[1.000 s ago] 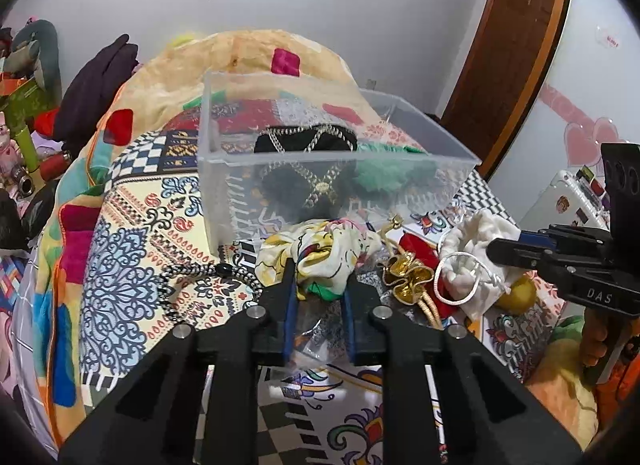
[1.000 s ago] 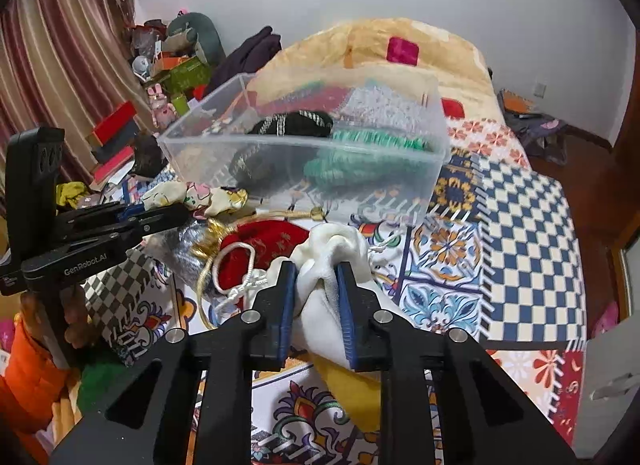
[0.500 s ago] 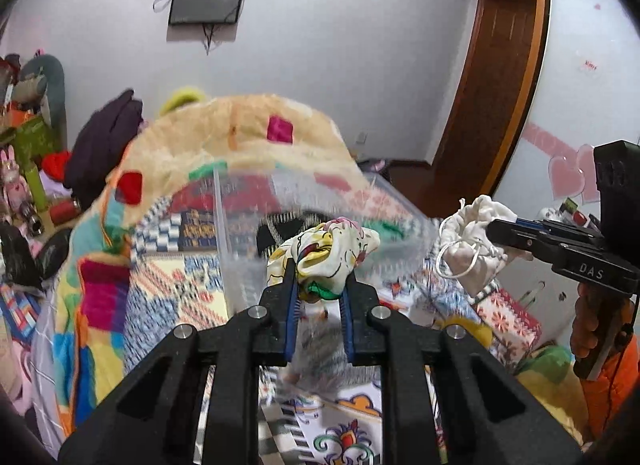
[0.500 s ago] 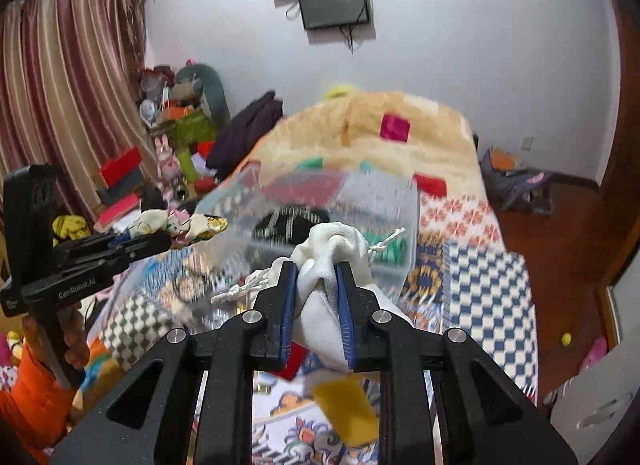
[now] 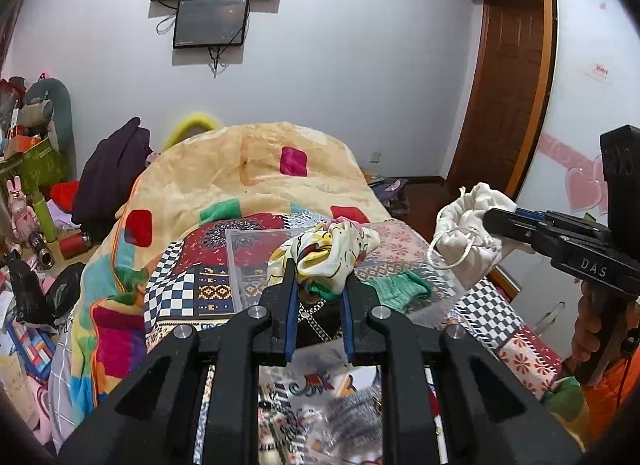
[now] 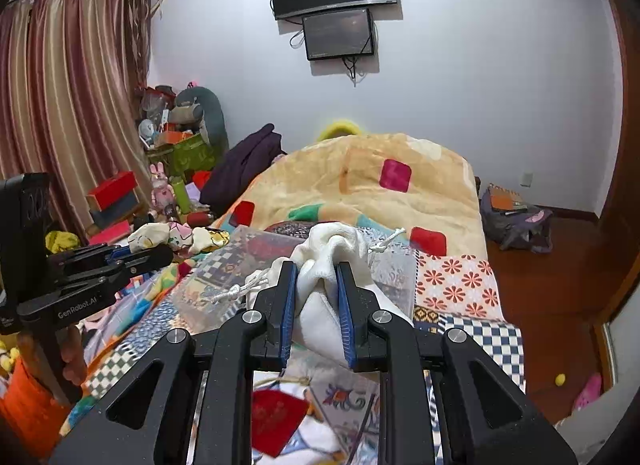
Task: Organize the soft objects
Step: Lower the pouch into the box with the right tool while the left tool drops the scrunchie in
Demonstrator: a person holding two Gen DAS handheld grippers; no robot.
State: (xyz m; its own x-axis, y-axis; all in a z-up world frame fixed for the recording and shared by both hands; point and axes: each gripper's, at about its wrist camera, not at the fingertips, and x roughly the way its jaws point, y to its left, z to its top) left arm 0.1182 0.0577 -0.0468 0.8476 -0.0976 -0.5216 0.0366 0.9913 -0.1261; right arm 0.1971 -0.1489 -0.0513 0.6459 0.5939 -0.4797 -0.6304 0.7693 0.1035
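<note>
**Both claws loaded above the bin**

My left claw (image 5: 319, 285) is pinching a patterned cloth pouch (image 5: 326, 251), yellow and cream with a bit of green at the bottom, its bunched fabric spilling up past my fingertips. My right claw (image 6: 317, 289) is pressed onto a white drawstring bag (image 6: 326, 265), gripping it at the gathered neck, with the cords (image 6: 240, 289) sticking out to either side. Both hang in the air over the bed (image 6: 360, 185). The clear plastic bin (image 5: 256, 257) sits just ahead of and below both claws; inside it I see a green cloth (image 5: 400, 289) and something dark with a chain, probably a bag. A blurred red pouch (image 6: 276, 421) lies beneath my right claw.
</note>
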